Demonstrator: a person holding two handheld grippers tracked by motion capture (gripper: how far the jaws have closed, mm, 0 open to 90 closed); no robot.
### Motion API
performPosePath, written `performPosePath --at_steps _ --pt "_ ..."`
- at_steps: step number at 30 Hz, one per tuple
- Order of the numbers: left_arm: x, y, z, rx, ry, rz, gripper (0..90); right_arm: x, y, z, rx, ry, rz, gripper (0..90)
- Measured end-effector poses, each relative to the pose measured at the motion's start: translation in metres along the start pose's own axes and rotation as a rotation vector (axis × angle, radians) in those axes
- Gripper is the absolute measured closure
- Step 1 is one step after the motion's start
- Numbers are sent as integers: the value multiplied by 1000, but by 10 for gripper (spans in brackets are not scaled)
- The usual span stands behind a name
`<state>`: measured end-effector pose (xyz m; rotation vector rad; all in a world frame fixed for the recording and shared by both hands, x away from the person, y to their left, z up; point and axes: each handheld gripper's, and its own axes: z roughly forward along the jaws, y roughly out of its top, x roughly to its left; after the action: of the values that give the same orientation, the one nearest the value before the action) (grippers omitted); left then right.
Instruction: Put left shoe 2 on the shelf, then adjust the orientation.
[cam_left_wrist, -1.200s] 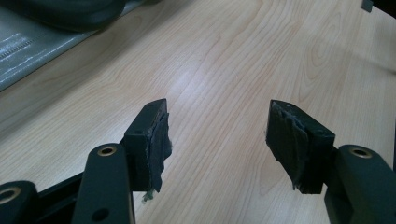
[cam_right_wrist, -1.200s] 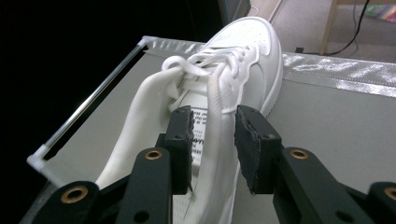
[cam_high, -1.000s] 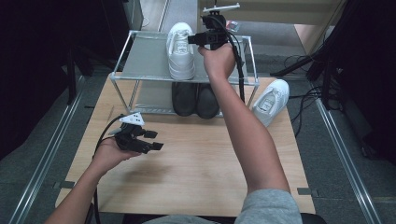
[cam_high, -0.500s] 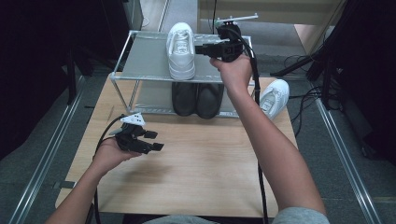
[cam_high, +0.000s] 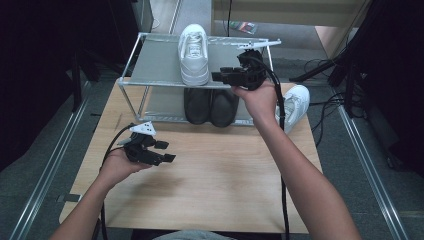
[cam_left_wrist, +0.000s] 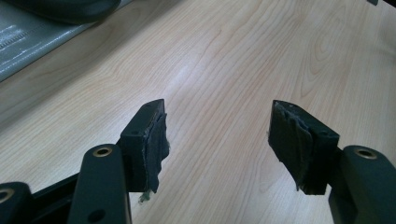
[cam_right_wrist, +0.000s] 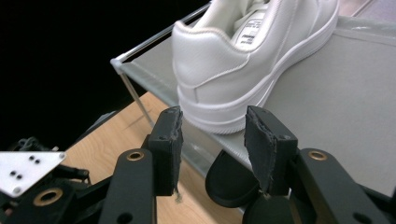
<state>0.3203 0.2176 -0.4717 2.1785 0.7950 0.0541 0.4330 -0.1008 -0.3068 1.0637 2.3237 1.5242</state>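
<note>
A white sneaker (cam_high: 194, 50) stands on the top shelf of a metal shoe rack (cam_high: 150, 65), heel toward me. My right gripper (cam_high: 219, 76) hovers at the rack's front edge, just right of the heel, pointing left. In the right gripper view its jaws (cam_right_wrist: 212, 126) are open with nothing between them, and they have just been opening; the sneaker's heel (cam_right_wrist: 219, 70) lies beyond the tips. A second white sneaker (cam_high: 295, 102) lies on the table to the right of the rack. My left gripper (cam_high: 166, 151) is open over bare wood (cam_left_wrist: 217, 126).
A pair of black shoes (cam_high: 210, 105) sits on the rack's lower level, one toe under my right gripper (cam_right_wrist: 229, 182). The wooden table (cam_high: 225, 175) spreads in front of the rack. Cables trail from both grippers, and dark floor flanks the table.
My right gripper has drawn back from beside the white sneaker toward the rack's front edge and a little lower, with its jaws wider. The sneaker stays on the shelf. The left hand is still.
</note>
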Motion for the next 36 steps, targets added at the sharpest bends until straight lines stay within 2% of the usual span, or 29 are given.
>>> performPosePath --at_steps 4,7,11,12,15,17,21,26,27,28,36 --pt "-1 0 0 -6 5 -3 375 2 -10 -3 -1 23 -5 571" --pt "-3 -1 0 -4 7 0 375 2 -29 -7 13 49 0 571" --pt "-4 -4 -2 -2 11 -5 375 0 -47 -12 5 74 10 566" --pt "-4 -4 -2 -2 11 -5 375 0 -47 -12 5 74 10 566" --pt "-5 -6 -3 -5 14 -14 374 -2 -62 -18 -6 108 4 566" --pt "-5 -6 -3 -8 14 -17 374 -3 -65 -19 -7 112 1 565" --pt "-8 -7 -2 0 12 -14 372 -5 -84 -26 11 114 -12 554" --pt "-8 -8 -2 1 18 -18 372 -9 -106 -24 38 118 2 547" --pt "-8 -8 -2 1 18 -18 372 -9 -106 -24 38 118 2 547" --pt "-8 -9 -2 2 20 -20 371 -11 -115 -23 47 121 -3 547" --pt "-6 -9 -2 8 19 -19 371 -18 -136 -25 63 104 4 547"
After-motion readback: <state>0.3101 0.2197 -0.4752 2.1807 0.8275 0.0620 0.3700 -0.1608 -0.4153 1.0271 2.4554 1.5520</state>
